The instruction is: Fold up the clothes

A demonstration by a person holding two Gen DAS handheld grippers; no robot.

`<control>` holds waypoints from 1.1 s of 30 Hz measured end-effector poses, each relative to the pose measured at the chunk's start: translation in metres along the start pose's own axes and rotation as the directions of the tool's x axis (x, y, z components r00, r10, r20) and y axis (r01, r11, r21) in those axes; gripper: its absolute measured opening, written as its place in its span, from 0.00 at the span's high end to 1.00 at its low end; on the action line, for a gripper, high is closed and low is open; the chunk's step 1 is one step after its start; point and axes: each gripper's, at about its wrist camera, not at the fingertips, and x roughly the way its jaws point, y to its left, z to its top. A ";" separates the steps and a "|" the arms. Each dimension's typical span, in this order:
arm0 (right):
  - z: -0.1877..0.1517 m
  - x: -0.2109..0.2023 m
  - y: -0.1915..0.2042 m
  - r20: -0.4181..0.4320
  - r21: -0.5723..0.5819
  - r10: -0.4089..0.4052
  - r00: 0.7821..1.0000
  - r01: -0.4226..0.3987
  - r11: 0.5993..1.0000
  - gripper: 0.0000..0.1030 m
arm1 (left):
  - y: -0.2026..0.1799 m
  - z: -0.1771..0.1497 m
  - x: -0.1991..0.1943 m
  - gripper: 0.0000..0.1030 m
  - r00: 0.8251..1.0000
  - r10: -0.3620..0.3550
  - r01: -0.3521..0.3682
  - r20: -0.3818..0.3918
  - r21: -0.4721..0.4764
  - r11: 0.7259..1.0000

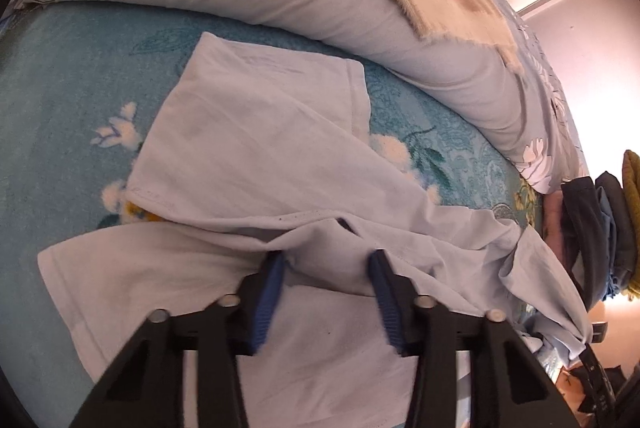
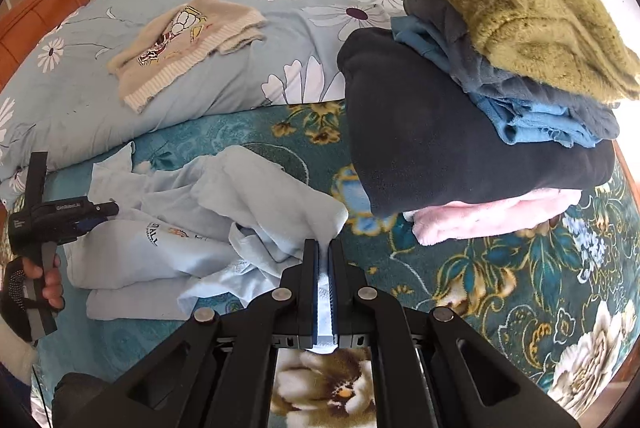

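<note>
Bedspread (image 2: 460, 268) of teal floral plush carries a rumpled pale-blue cotton T-shirt (image 1: 256, 156), one edge clamped in the right gripper (image 2: 324, 248), seemingly to draw it taut, while the left gripper (image 1: 326, 264), jaws apart, hovers over its middle.

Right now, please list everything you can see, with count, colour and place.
shirt: 1, pale blue, crumpled on the blanket, one end in the right gripper
blanket: 1, teal with flowers, covering the bed
duvet: 1, light blue with white daisies, behind the shirt
sweater: 1, beige with a cartoon print, on the duvet
stack: 1, folded clothes, olive on top, then blue, dark navy, pink at the bottom, right of the shirt
headboard: 1, orange-brown, far left
left gripper: 1, black with blue pads, open over the shirt
right gripper: 1, black, shut on the shirt
hand: 1, holding the left gripper's handle
</note>
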 end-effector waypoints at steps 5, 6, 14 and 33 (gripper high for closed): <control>0.001 -0.019 0.000 0.034 0.011 0.007 0.999 -0.007 1.000 0.96 | 0.000 -0.007 -0.021 0.95 0.997 -0.046 0.049 0.057 -0.038 0.998; 0.002 -0.024 0.000 0.045 0.015 0.009 0.999 -0.010 1.000 0.96 | -0.001 -0.007 -0.030 0.95 0.995 -0.055 0.058 0.080 -0.036 0.998; 0.023 -0.069 0.020 0.162 -0.014 0.071 0.984 -0.070 0.997 0.96 | 0.010 0.003 -0.149 0.96 0.943 -0.085 0.094 0.321 -0.011 0.996; -0.005 -0.021 0.047 0.051 -0.027 0.067 0.996 -0.066 0.997 0.97 | 0.209 -0.148 -0.212 0.96 0.915 0.172 -0.050 0.365 -0.321 0.946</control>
